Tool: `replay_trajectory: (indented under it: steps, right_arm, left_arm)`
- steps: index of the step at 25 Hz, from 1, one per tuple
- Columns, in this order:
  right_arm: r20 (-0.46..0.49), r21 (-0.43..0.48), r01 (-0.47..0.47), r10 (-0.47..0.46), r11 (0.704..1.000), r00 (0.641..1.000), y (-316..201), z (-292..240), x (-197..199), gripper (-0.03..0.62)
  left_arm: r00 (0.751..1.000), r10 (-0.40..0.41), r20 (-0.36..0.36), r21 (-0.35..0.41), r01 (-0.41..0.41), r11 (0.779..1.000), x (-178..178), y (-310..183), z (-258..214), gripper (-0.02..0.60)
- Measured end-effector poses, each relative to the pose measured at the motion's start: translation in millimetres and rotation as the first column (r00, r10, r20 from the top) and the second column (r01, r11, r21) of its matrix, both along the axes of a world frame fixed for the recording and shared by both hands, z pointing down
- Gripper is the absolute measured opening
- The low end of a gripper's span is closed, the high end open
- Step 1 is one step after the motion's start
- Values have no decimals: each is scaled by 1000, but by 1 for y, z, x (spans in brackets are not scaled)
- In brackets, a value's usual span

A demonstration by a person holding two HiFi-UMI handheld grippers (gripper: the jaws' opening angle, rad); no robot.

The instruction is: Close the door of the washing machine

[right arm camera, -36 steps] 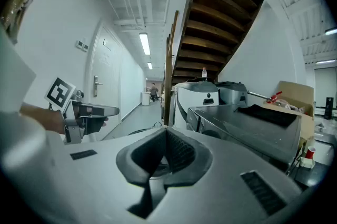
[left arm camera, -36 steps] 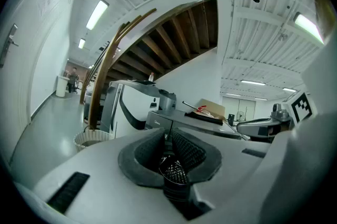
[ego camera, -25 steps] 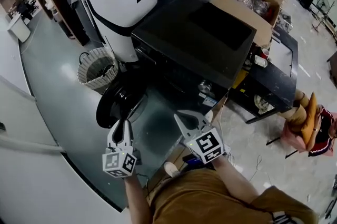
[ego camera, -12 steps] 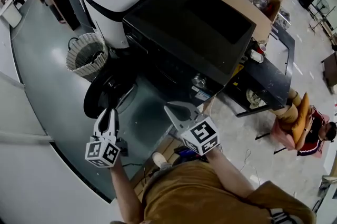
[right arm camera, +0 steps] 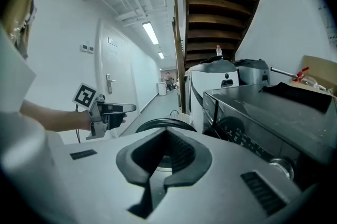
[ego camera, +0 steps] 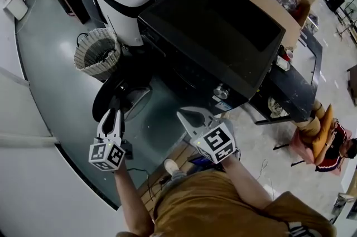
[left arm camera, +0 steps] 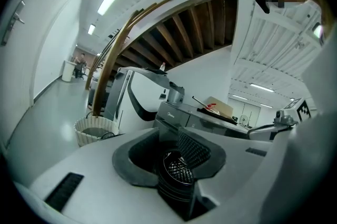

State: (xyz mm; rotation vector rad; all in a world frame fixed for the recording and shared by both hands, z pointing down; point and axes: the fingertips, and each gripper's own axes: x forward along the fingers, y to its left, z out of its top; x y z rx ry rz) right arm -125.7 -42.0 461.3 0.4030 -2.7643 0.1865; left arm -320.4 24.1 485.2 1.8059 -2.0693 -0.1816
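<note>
- Head view, general finding: the washing machine [ego camera: 212,29], a dark front-loader, stands at centre. Its round door [ego camera: 120,101] is swung out from the front panel, toward the wicker basket [ego camera: 96,54].
- Door status: open. It stands well apart from the drum opening and no part of it meets the cabinet front. The closing has not begun.
- Left gripper [ego camera: 111,114]: it is positioned just beside the door's outer edge and points at it.
  - The left gripper view shows the jaws apart, having just been opening, with the door visible through the gap beyond them.
  - The pads press on nothing. Whether the tips touch the door cannot be confirmed.
- Right gripper [ego camera: 192,117]: it is held near the machine's front, to the right of the door. The right gripper view shows its tips together with nothing between them, and the door's rim lies just ahead.
- Work outstanding, by assessment: effectively the whole task.
  - A gripper has yet to bear on the door.
  - The door must then be swung back through its arc to the opening.
  - Finally it must be pressed home until it latches.
- Assessment of stage: approach and positioning only.
</note>
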Motion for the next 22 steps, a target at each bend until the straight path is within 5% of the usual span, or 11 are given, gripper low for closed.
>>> replay_trajectory:
  steps: [22]
  right_arm:
    - [-19, -77, 160, -162, 984, 987, -12, 30, -51, 12]
  left_arm:
    - [993, -78, 91, -195, 95, 976, -115, -29, 66, 149]
